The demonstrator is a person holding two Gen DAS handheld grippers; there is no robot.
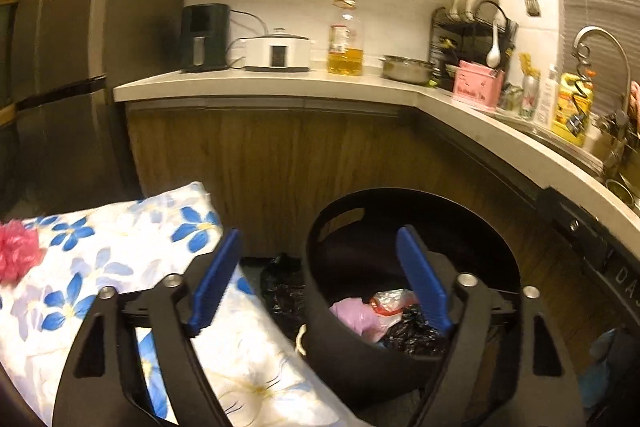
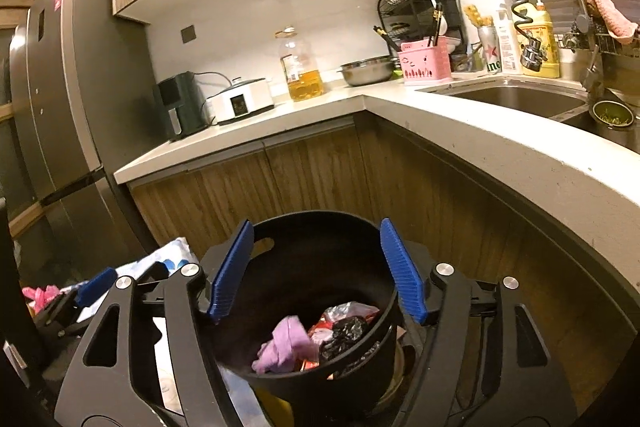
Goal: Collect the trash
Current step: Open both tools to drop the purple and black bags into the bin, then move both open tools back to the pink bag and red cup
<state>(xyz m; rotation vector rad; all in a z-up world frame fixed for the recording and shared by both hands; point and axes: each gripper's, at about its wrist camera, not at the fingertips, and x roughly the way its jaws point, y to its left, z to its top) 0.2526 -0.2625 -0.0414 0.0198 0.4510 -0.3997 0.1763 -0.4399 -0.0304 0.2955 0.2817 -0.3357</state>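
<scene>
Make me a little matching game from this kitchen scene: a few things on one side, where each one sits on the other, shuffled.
Things:
1. purple rag
2. oil bottle
3. pink cloth
4. steel bowl

Places:
A. draped on the rail by the tap
B. inside the black bin
C. on the counter, left of the steel bowl
D. on the counter, beside the pink basket

Pairs: 1-B, 2-C, 3-A, 4-D

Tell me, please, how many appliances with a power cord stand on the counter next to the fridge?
2. The dark air fryer stands nearest the fridge; the white cooker sits just right of it, before the oil bottle. Others may be hidden behind the dish rack.
</scene>
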